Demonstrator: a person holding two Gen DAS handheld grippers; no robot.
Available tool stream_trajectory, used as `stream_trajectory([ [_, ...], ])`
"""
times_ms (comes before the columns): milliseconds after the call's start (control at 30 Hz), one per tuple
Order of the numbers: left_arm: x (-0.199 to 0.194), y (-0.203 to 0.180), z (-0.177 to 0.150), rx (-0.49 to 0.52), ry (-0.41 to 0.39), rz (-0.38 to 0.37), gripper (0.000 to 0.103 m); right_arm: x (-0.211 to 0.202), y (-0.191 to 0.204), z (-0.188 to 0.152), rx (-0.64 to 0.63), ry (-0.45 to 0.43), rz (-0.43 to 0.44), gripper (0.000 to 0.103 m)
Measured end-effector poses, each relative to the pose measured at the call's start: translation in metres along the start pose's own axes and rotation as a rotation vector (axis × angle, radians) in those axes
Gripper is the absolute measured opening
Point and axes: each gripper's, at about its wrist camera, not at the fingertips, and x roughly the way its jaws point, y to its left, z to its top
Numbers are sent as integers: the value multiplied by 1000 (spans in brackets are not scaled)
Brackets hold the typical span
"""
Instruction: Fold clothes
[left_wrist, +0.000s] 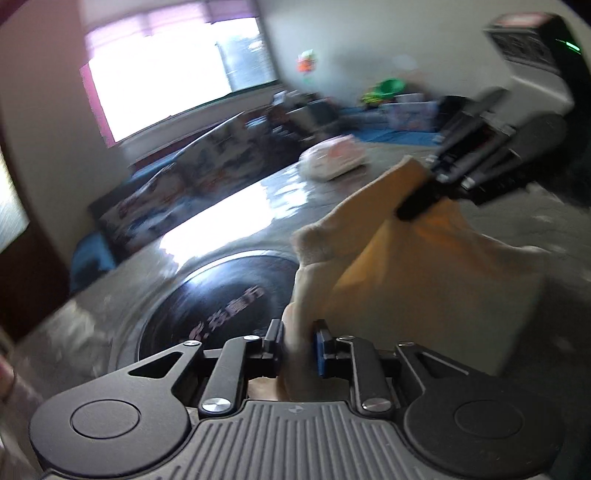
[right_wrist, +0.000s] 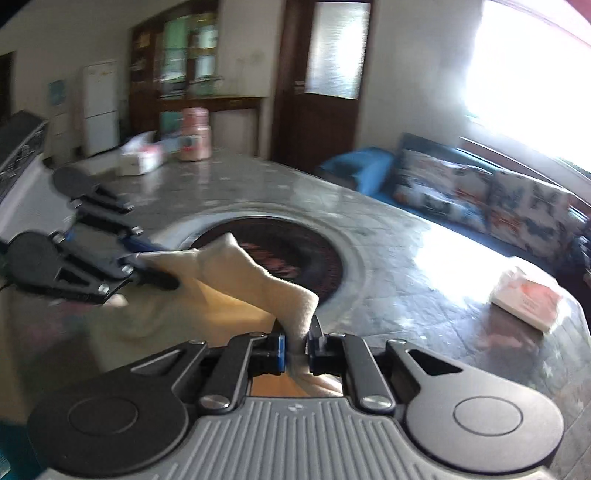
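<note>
One grey marble table (right_wrist: 388, 236) fills both views, with a dark round inset (right_wrist: 295, 258) at its centre. Cream garment (left_wrist: 424, 266) hangs stretched above the table's near edge, over the inset. Left gripper (left_wrist: 298, 347) is clamped narrow on one corner of it, right gripper (right_wrist: 295, 349) pinching the other. Tissue pack (right_wrist: 524, 299) sits by the right edge.

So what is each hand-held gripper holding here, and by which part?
Both grip one cream cloth: the left hand-held gripper and the right hand-held gripper each pinch a bunched edge.
</note>
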Motion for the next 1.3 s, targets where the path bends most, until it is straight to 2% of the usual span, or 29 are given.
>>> stream_trajectory([
  [67,20,5,-2,-66,20,41,22,18,-6,-10,38,-6,-31,19],
  [133,27,8,-4,-108,29,72,32,28,-14,-20,88,-10,-73,24],
  [200,25,11,-5,-125,24,100,37,25,-17,-29,111,-23,-108,28],
  [267,19,11,-6,-139,22,153,49,16,-16,-34,115,-44,-133,29],
  [300,15,12,-6,-151,18,173,54,8,-17,-37,120,-59,-146,36],
  [400,0,16,-6,-203,1,208,54,-13,-15,-45,136,-79,-166,37],
  [500,-18,12,-6,-251,-32,194,54,-22,-16,-51,188,-81,-123,37],
  [733,-45,-8,-10,-341,-70,152,52,-4,-28,-74,305,-27,-125,37],
  [933,-32,-13,-16,-364,-24,143,49,4,-35,-83,363,-20,-146,37],
  [1000,-24,-8,-17,-377,-7,168,49,5,-33,-83,356,-19,-152,37],
  [1133,-11,-3,-24,-295,35,371,49,5,-32,-83,354,-22,-157,38],
  [1233,-10,13,-33,-374,72,393,49,6,-30,-82,349,-20,-158,39],
  [1300,-19,19,-35,-423,50,372,49,7,-29,-82,340,-17,-161,39],
])
